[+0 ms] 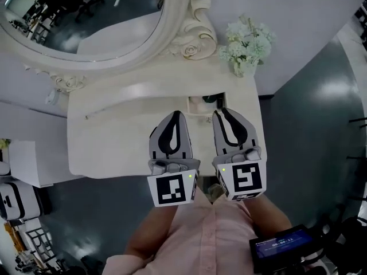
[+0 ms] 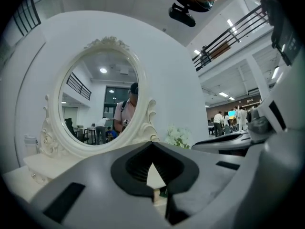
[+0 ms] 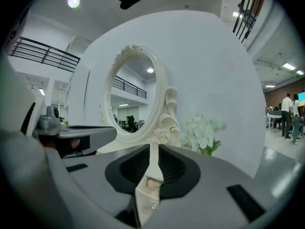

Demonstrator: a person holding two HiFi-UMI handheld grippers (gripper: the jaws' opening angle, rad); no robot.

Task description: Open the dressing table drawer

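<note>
Head view: both tools are hovering side by side over the cream dressing table, centre of the frame, tips pointing toward the top of the frame. Neither is touching the tabletop or the drawer.

The left gripper is sitting centre-left with its jaws together at the tips. Its own view is showing only a thin slit lower down, with nothing in it.

The right gripper is sitting centre-right with its jaws narrowly apart. A wedge-shaped gap is showing in its own view, clamped on nothing. A small cream knob-like shape is showing through that gap. I cannot tell whether it belongs to the drawer.

The drawer is sitting at the back of the tabletop, just above the right gripper's tips in the frame and below the carved mirror base. It is looking partly pulled out, with a dark opening beside it.

The oval mirror is filling the upper left. White flowers are standing at the upper right corner of the table. The person's pink shirt is showing at the bottom centre, and a small screen device is showing at the bottom right.
</note>
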